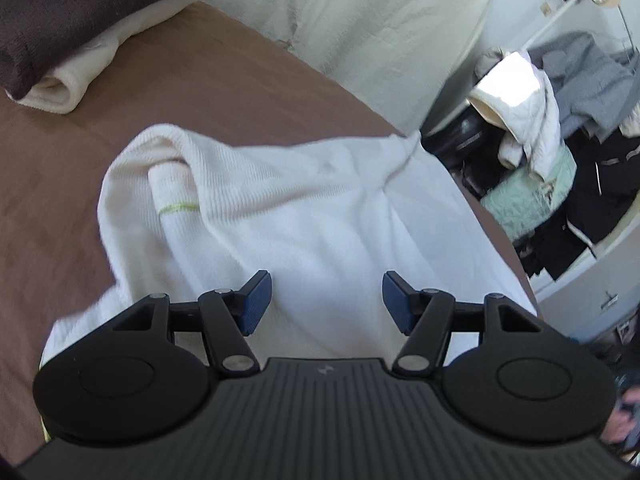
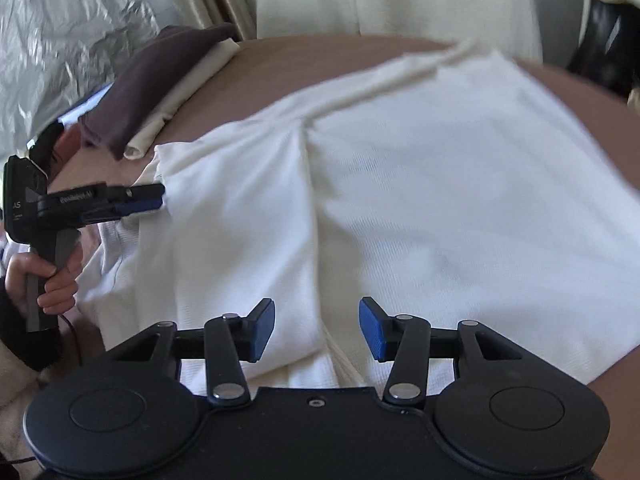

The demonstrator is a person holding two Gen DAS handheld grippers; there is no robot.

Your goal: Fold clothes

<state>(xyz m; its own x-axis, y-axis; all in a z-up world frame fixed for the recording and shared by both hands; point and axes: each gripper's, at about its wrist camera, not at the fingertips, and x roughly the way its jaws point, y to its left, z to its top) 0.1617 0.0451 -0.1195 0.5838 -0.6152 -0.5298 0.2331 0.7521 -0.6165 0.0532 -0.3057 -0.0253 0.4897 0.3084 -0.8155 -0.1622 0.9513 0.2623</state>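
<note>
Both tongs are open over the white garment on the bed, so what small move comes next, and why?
Probably lower the right tongs onto the raised crease beneath them and close. The white garment lies rumpled, and neither they nor the left tongs hold any cloth.

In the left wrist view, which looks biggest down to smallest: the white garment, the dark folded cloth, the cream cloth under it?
1. White garment, by far.
2. Dark cloth, cut off by the frame edge.
3. Cream cloth, mostly hidden beneath the dark one, so its true size is unsure.

left hand-held gripper point(image 1: 327, 300): black linkage, blue ribbed pads, silver pivot screws | right hand-held gripper point(image 2: 317, 330): same
</note>
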